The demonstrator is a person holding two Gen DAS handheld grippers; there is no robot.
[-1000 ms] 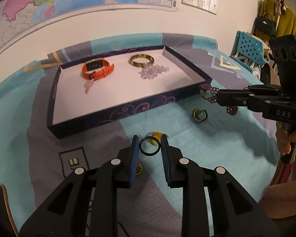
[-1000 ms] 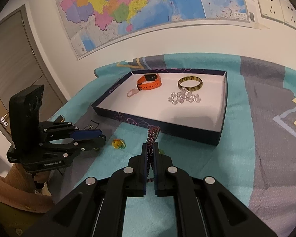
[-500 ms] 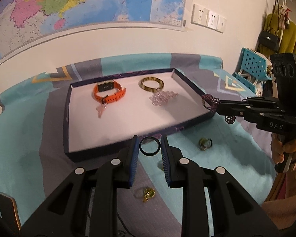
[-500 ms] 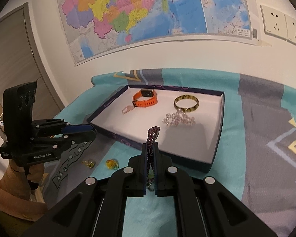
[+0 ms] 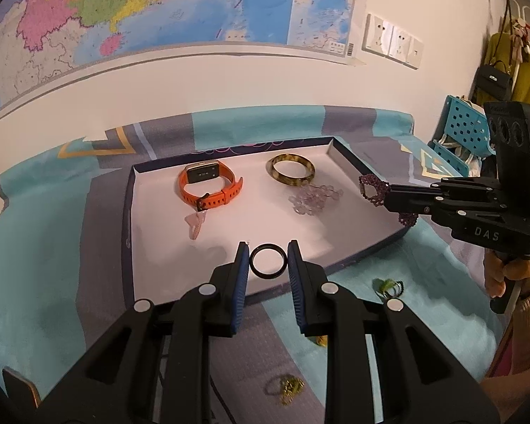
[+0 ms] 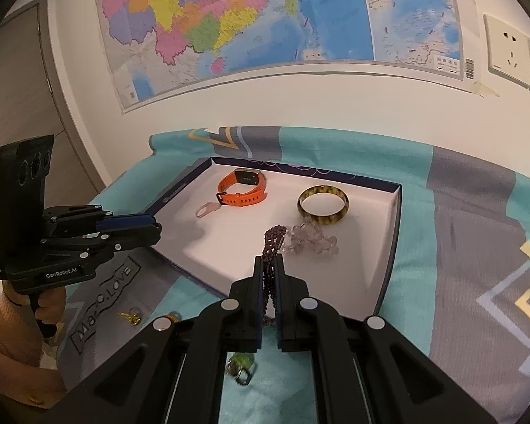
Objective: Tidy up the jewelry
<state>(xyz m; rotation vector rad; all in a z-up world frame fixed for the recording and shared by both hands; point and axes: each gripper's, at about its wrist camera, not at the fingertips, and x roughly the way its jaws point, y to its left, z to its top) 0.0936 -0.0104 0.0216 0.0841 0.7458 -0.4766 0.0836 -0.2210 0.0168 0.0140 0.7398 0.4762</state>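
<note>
Both tools now over tray (image 5: pixel 339 148) edge, L tool (image 5: pixel 268 260) gripping black ring (image 5: pixel 268 260), R tool (image 6: pixel 269 275) clamping purple bracelet (image 6: pixel 272 247).

place: likely a home bedroom | cues: patterned bedspread (image 5: pixel 46 282), wall map (image 6: pixel 265 17), hanging coat (image 5: pixel 528 74), handbag (image 5: pixel 494 79)

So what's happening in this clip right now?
A person is sorting jewelry into a shallow white-lined tray on a teal-and-grey cloth. The left gripper holds a thin black ring over the tray's near edge; the right gripper is clamped on a purple beaded bracelet. An orange watch, an amber bangle and clear beads already lie inside. A few small pieces remain on the cloth.
</note>
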